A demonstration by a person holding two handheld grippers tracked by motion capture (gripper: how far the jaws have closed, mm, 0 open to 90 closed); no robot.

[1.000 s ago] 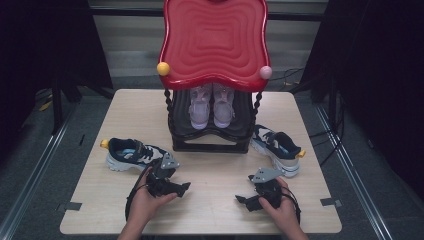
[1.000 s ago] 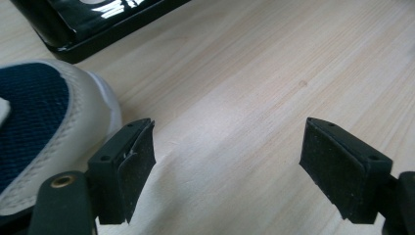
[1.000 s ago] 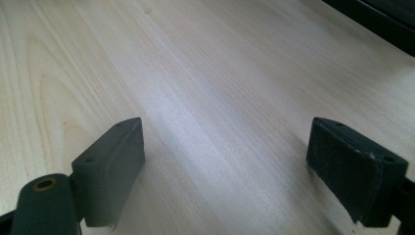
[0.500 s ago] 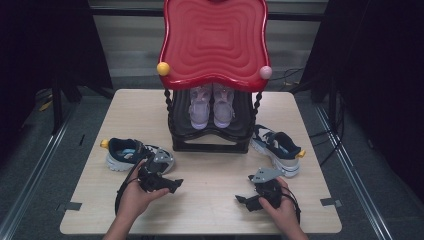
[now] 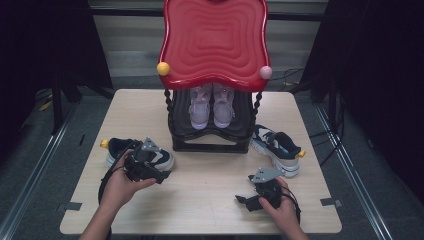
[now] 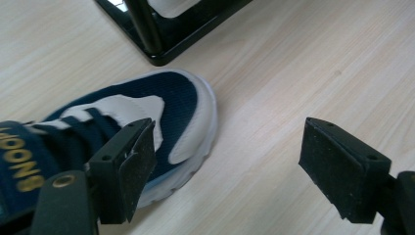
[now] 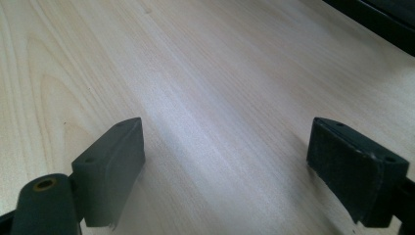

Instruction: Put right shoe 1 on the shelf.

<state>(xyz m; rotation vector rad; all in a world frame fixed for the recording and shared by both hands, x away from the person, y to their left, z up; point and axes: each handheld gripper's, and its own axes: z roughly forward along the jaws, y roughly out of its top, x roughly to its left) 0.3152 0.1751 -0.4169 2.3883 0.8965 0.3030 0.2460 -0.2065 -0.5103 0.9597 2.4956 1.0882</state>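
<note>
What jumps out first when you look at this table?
A glossy red wavy-topped rack towers at the table's far middle, with a pair of pale pink sneakers on its black shelf. A navy-and-white sneaker lies on each side; the left gripper, fingers open, hovers at the toe of the left one.

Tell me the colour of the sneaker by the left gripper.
Navy blue with white panels and sole, seen best in the left gripper view: sneaker, left gripper.

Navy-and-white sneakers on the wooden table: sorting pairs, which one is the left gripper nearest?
The navy-and-white sneaker at the table's left, beside the open left gripper; the other sneaker lies right of the black rack.
</note>
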